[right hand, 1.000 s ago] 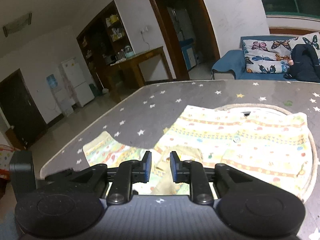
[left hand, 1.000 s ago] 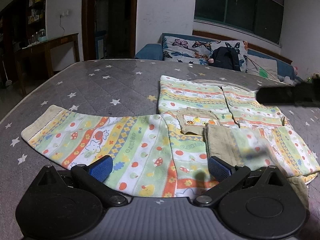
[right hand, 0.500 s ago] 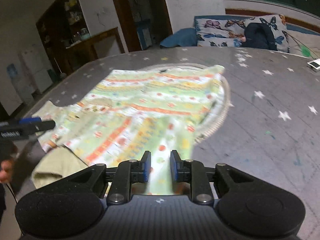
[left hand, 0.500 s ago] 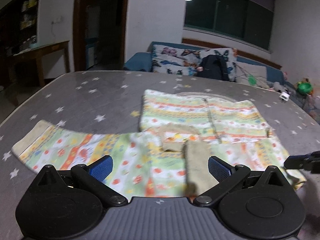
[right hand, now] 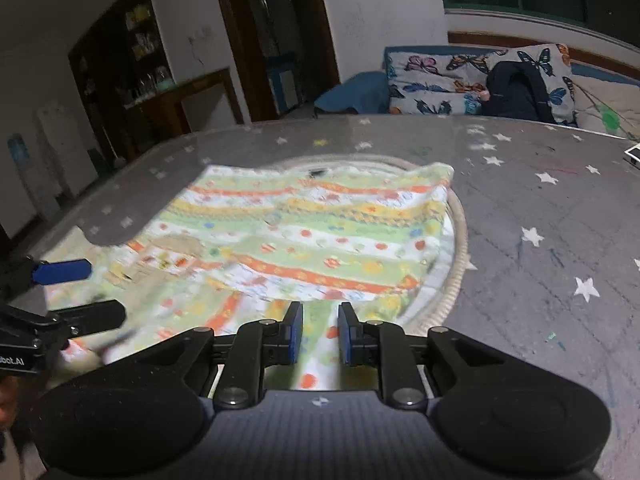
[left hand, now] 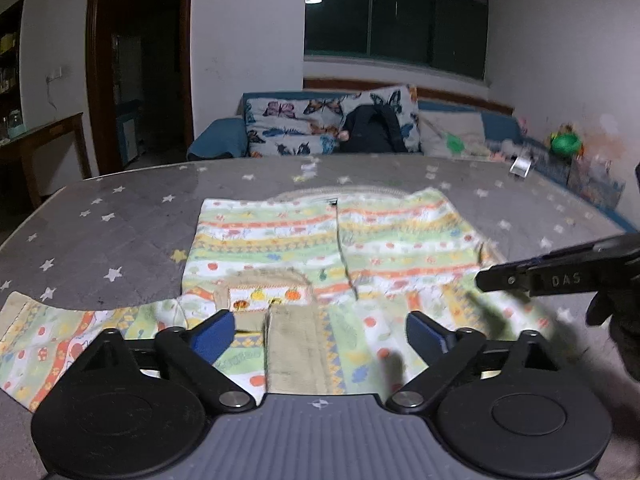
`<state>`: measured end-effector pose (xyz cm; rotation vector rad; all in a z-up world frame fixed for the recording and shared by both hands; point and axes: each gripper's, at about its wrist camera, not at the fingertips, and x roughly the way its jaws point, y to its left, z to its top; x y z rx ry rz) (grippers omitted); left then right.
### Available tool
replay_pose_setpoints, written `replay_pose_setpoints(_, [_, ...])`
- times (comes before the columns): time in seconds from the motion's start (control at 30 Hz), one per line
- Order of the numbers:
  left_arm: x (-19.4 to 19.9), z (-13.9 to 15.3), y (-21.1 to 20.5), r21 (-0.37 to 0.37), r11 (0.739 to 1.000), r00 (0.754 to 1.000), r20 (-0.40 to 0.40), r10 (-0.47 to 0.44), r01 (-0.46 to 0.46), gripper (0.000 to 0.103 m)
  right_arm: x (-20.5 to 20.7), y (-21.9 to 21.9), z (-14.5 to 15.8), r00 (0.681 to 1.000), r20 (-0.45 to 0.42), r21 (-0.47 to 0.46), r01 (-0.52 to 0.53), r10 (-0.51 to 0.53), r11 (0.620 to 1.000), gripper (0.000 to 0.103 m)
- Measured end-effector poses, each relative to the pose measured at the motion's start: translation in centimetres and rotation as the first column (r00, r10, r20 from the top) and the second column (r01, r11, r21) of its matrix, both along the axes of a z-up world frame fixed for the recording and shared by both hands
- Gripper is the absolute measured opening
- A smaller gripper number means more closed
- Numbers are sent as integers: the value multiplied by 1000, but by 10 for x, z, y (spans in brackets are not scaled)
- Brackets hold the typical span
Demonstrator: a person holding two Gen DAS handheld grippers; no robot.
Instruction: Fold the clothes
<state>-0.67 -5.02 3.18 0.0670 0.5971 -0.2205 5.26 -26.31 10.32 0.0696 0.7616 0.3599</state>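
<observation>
A child's striped top (left hand: 320, 240) with fruit prints lies flat on the grey star-patterned mattress (left hand: 100, 240). Its left sleeve (left hand: 60, 340) stretches out sideways. The right sleeve is folded inward, and its beige cuff (left hand: 296, 344) rests by the chest pocket (left hand: 264, 292). My left gripper (left hand: 320, 334) hovers over that cuff, its jaws wide and closing, the pads clear of the cloth. My right gripper (right hand: 321, 334) sits low over the top's (right hand: 320, 232) near right edge. A narrow gap remains between its pads, with cloth showing through and nothing gripped. Each gripper shows in the other's view: right gripper (left hand: 486, 278), left gripper (right hand: 80, 292).
A corded round mat (right hand: 460, 240) lies under the top. A small white object (right hand: 634, 154) sits near the mattress's far right. Behind stand a blue sofa with butterfly pillows (left hand: 320, 120) and a black backpack (left hand: 372, 128). A wooden table (left hand: 40, 136) is at the left.
My left gripper slid right along the top's near edge and its jaws narrowed a little. The right gripper swung from high over the top down to its near right edge.
</observation>
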Motion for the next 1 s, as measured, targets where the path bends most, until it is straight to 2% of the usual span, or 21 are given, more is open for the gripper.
replay_pose_setpoints(0.1, [3, -11, 1, 45, 999, 1000, -24, 14, -13, 79, 2, -5, -8, 1000, -10, -21, 19, -19, 1000, 15])
replay_pose_setpoints(0.17, [2, -18, 3, 74, 997, 999, -35, 31, -28, 79, 0, -7, -7, 1000, -6, -18, 15, -15, 1000, 15])
replay_pose_setpoints(0.23, [0, -22, 6, 69, 997, 999, -33, 36, -34, 80, -5, -3, -2, 1000, 11, -39, 2, -1, 999, 16])
replay_pose_setpoints(0.43, [-9, -17, 18, 58, 997, 998, -20, 53, -52, 81, -23, 35, 13, 985, 54, -35, -161, 163, 986, 16])
replay_pose_setpoints(0.57, [-13, -4, 42, 41, 993, 994, 9, 113, -113, 83, -26, 65, 13, 964, 64, -38, -258, 260, 965, 16])
replay_pose_setpoints(0.7, [-19, 4, 77, 11, 978, 978, 23, 208, -208, 84, -28, 87, 0, 947, 36, -85, -314, 318, 945, 16])
replay_pose_setpoints(0.8, [-22, 7, 102, 5, 960, 960, 25, 278, -278, 85, -36, 94, -1, 939, 62, -134, -328, 338, 935, 17])
replay_pose_setpoints(0.93, [-27, 7, 131, -4, 931, 931, 24, 364, -364, 87, -49, 98, 12, 925, 94, -119, -357, 368, 926, 17])
replay_pose_setpoints(1.0, [-29, 7, 144, -11, 914, 914, 24, 405, -405, 88, -52, 104, 10, 914, 83, -129, -385, 397, 914, 17])
